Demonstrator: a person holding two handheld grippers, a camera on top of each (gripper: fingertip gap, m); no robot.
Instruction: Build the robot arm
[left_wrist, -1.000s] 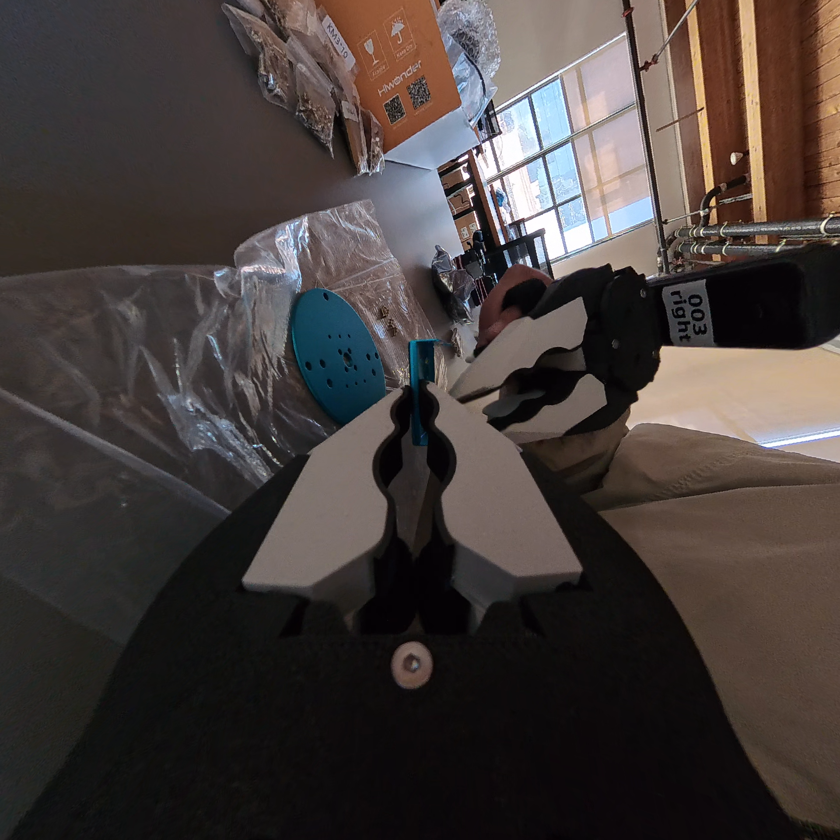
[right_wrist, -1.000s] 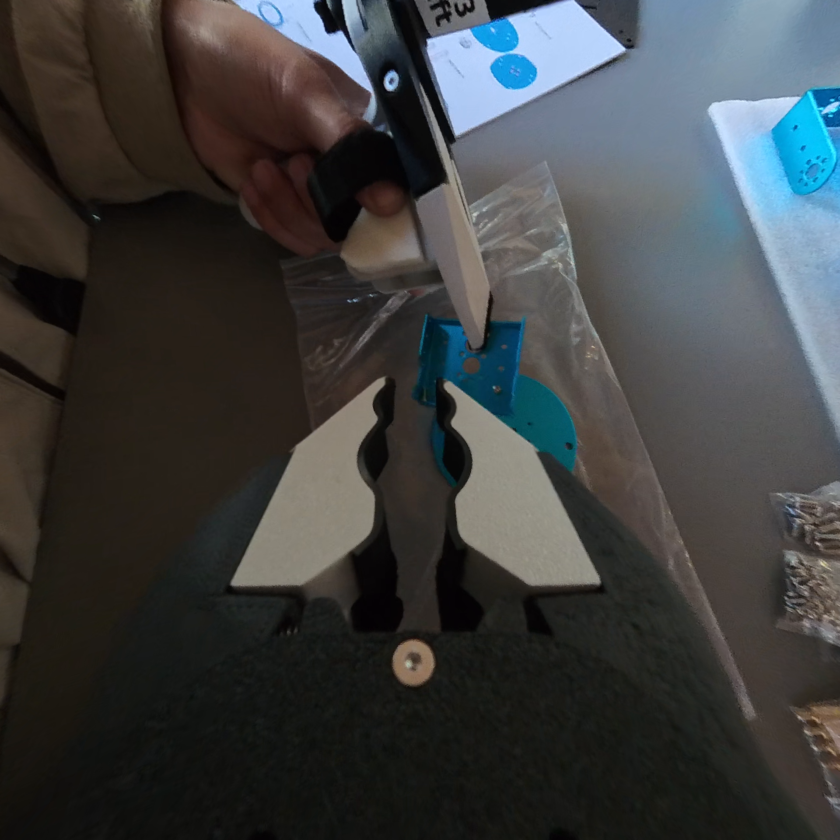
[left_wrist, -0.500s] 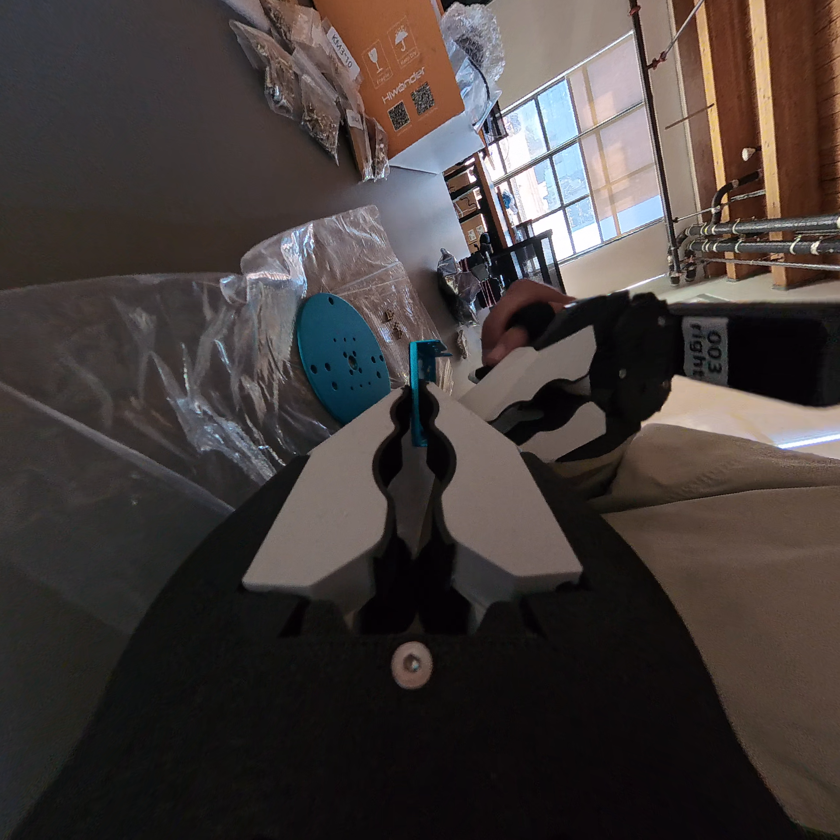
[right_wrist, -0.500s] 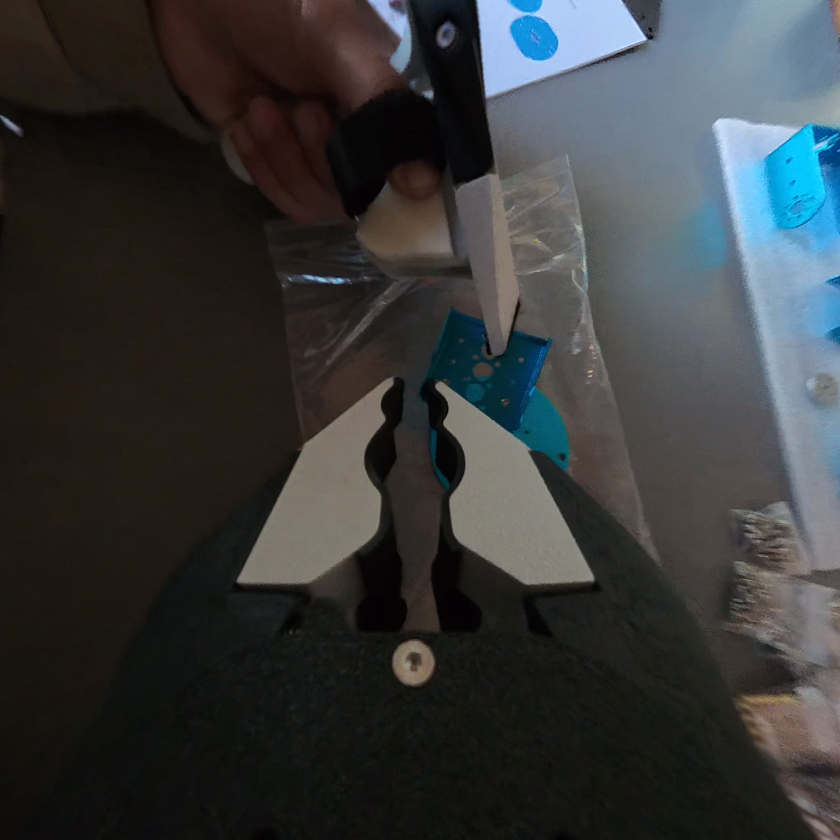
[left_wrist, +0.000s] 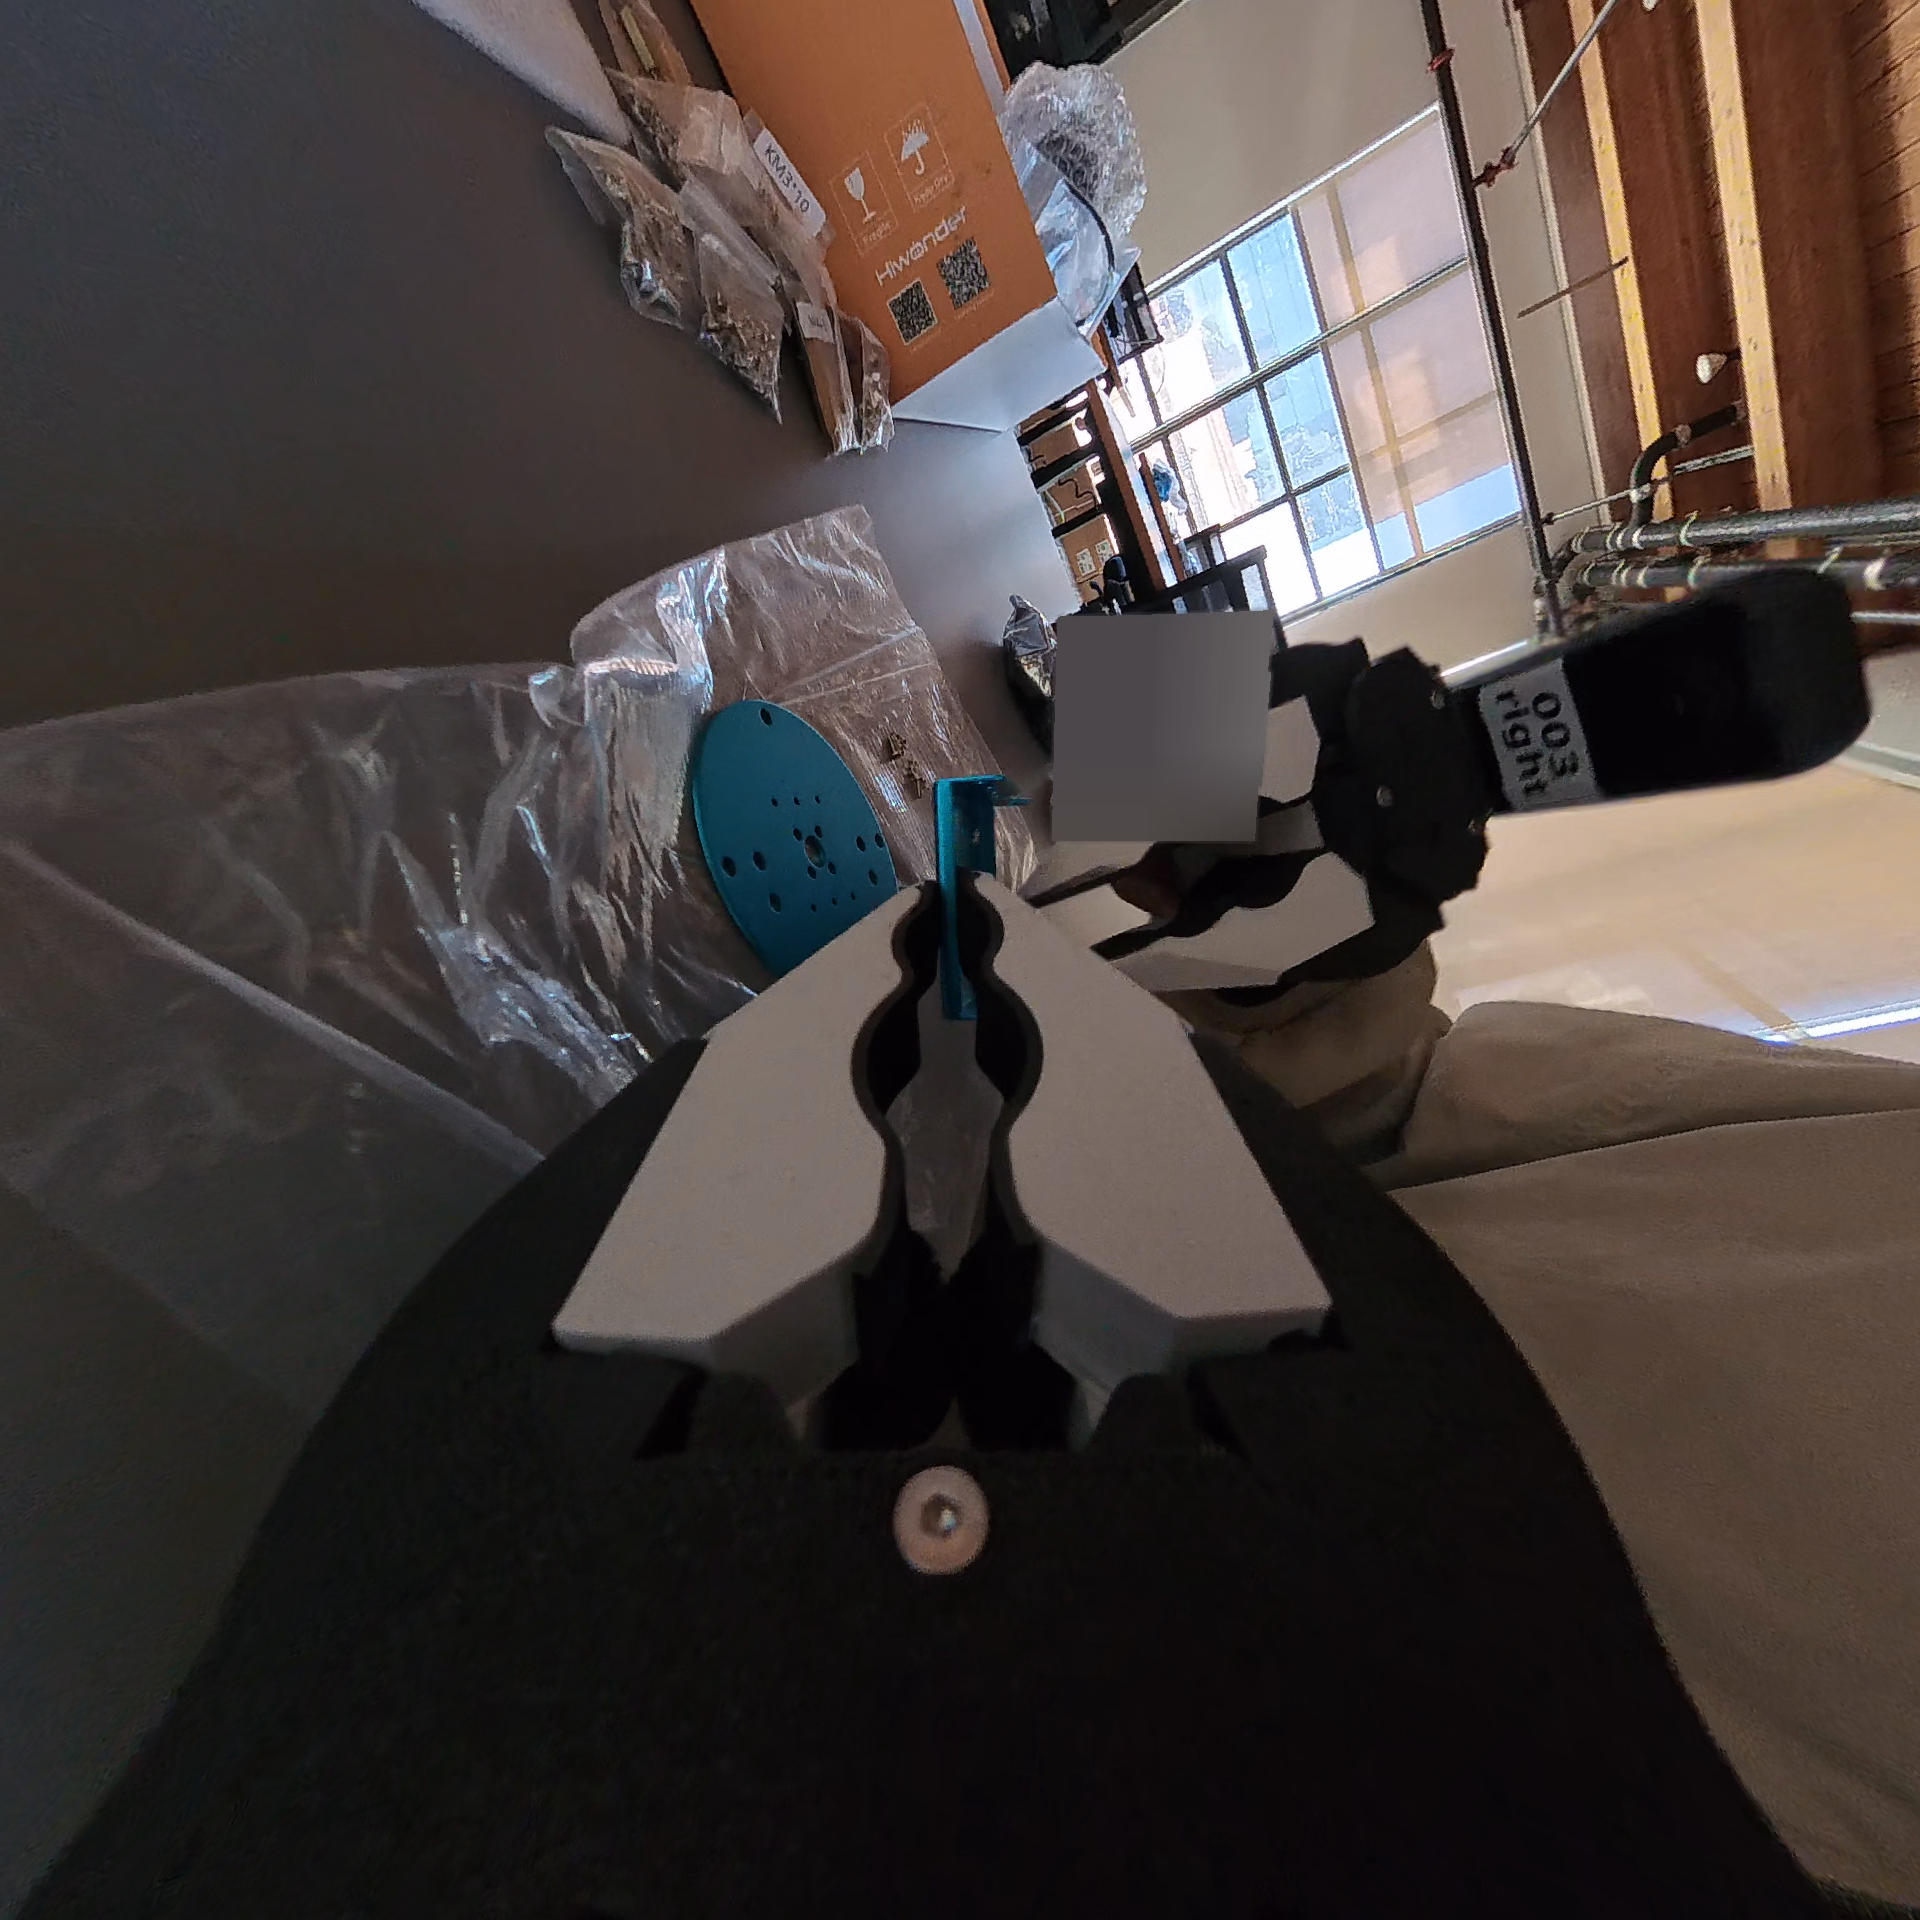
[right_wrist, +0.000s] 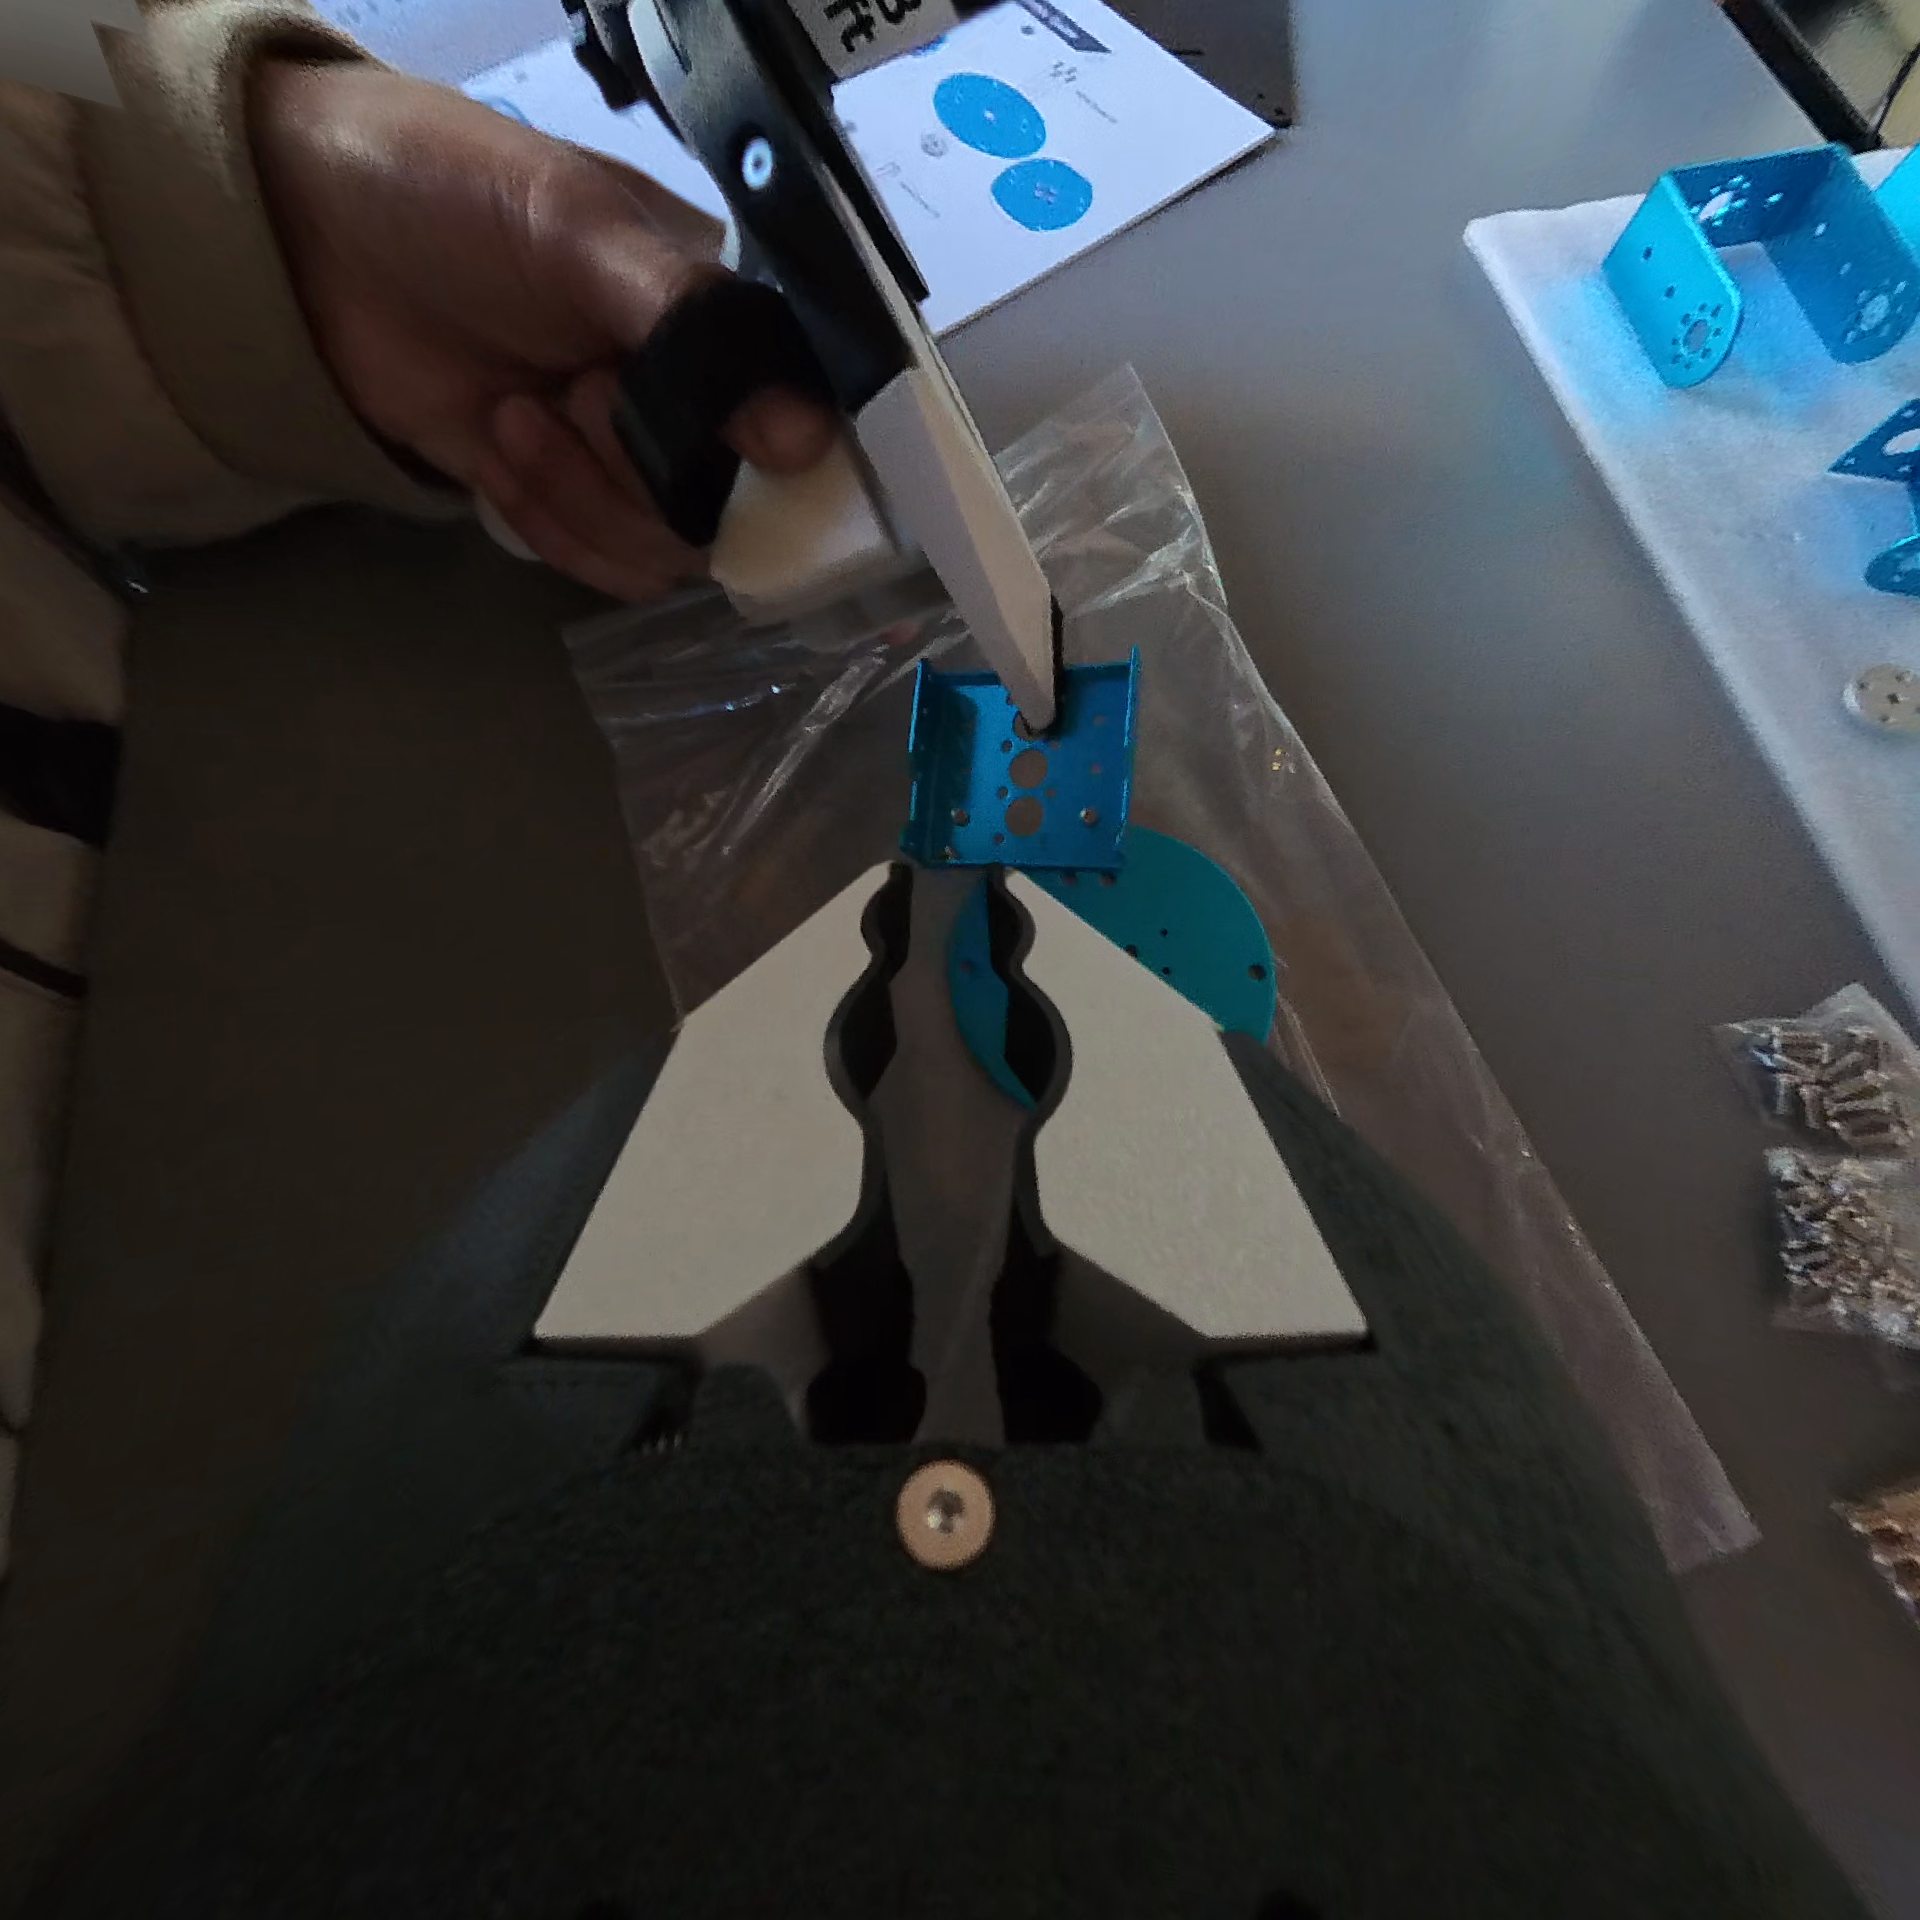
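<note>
Grey table (right_wrist: 1455, 520), left tool (left_wrist: 958, 902) clamping blue bracket (left_wrist: 961, 862), orange printed box (left_wrist: 914, 197)

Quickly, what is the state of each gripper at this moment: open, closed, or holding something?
Left gripper: closed on the blue bracket.
Right gripper: open, holding nothing, its tips just short of the bracket.

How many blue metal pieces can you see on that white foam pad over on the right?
3, perhaps more beyond the picture's edge. On the white foam pad: a U-shaped bracket at the far end, a perforated piece cut by the edge, another fragment just below.
</note>
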